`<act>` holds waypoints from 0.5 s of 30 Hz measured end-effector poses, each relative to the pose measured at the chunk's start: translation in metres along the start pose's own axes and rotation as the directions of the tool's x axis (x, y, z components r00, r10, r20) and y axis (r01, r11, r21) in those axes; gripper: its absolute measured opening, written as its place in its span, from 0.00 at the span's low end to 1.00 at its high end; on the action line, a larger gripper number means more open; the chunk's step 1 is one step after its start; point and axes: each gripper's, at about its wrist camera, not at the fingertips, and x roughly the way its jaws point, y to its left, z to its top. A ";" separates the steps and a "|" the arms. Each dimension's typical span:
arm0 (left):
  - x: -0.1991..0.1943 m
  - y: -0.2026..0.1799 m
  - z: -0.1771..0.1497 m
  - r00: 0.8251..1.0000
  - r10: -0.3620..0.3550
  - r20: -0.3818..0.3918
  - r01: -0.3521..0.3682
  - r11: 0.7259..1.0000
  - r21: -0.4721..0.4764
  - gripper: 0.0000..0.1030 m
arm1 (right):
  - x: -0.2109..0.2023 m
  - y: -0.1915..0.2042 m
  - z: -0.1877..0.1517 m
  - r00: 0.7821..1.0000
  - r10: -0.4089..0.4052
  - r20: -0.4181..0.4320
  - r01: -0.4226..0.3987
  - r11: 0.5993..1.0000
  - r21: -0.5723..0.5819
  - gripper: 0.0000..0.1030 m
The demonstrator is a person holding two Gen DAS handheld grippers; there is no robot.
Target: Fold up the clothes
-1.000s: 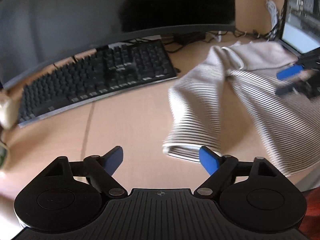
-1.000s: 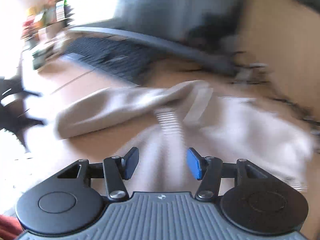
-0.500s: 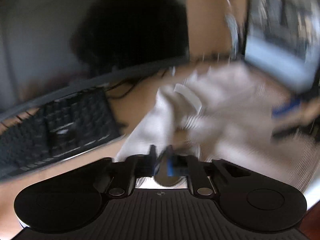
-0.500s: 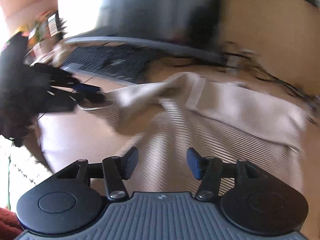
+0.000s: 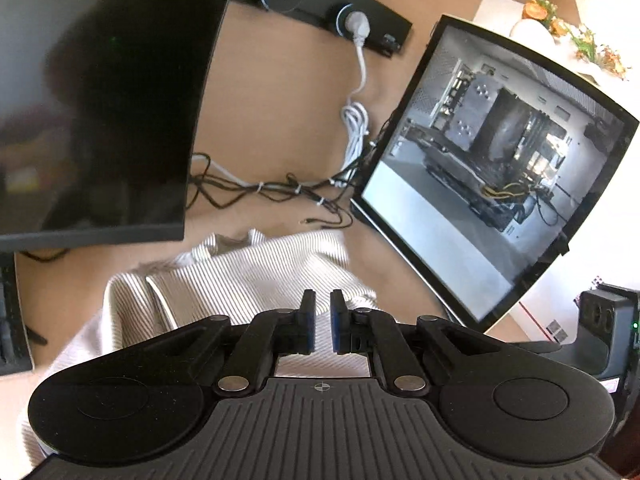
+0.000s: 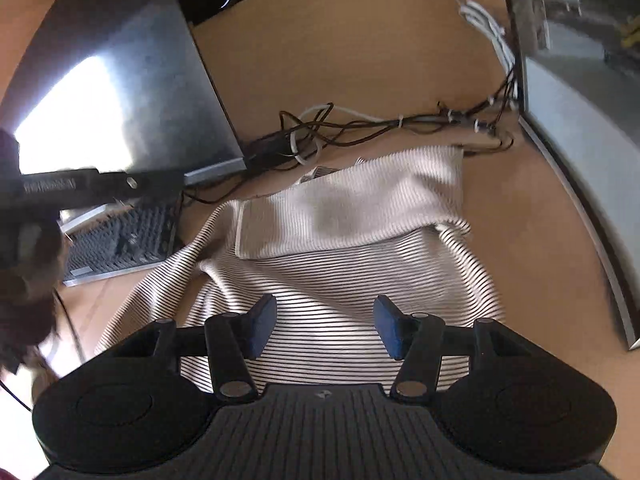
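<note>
A beige shirt with thin dark stripes (image 6: 340,276) lies crumpled on the wooden desk (image 6: 520,220). One part of it is folded back over the body, its white hem showing at the left. In the left wrist view the shirt (image 5: 260,276) runs under my left gripper (image 5: 322,320). That gripper's blue pads stand almost together, and pale fabric shows in the narrow slit between them. My right gripper (image 6: 324,328) hovers open over the shirt's striped body with nothing pinched between its pads.
A dark monitor (image 5: 100,100) stands at the back left with a black keyboard (image 6: 120,240) below it. A tangle of cables (image 5: 272,192) lies behind the shirt. A glass-sided computer case (image 5: 500,168) stands to the right. A power strip (image 5: 320,4) is on the wall.
My left gripper went from wide open beside the sleeve cuff to shut on it, then rose and swung right with the fabric. My right gripper moved over the shirt and rolled, staying open.
</note>
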 end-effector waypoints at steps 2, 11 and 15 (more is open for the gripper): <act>-0.011 0.008 -0.004 0.999 0.032 0.009 -0.032 0.999 -0.033 0.16 | 0.009 -0.001 -0.001 0.997 0.062 -0.036 -0.060 0.996 0.063 0.52; -0.141 0.086 -0.053 0.922 0.363 0.132 -0.316 0.906 -0.283 0.55 | 0.079 0.064 -0.015 0.879 0.384 -0.283 -0.307 0.909 0.281 0.52; -0.196 0.101 -0.085 0.853 0.498 0.157 -0.415 0.828 -0.376 0.70 | 0.113 0.111 -0.032 0.797 0.464 -0.387 -0.346 0.876 0.337 0.52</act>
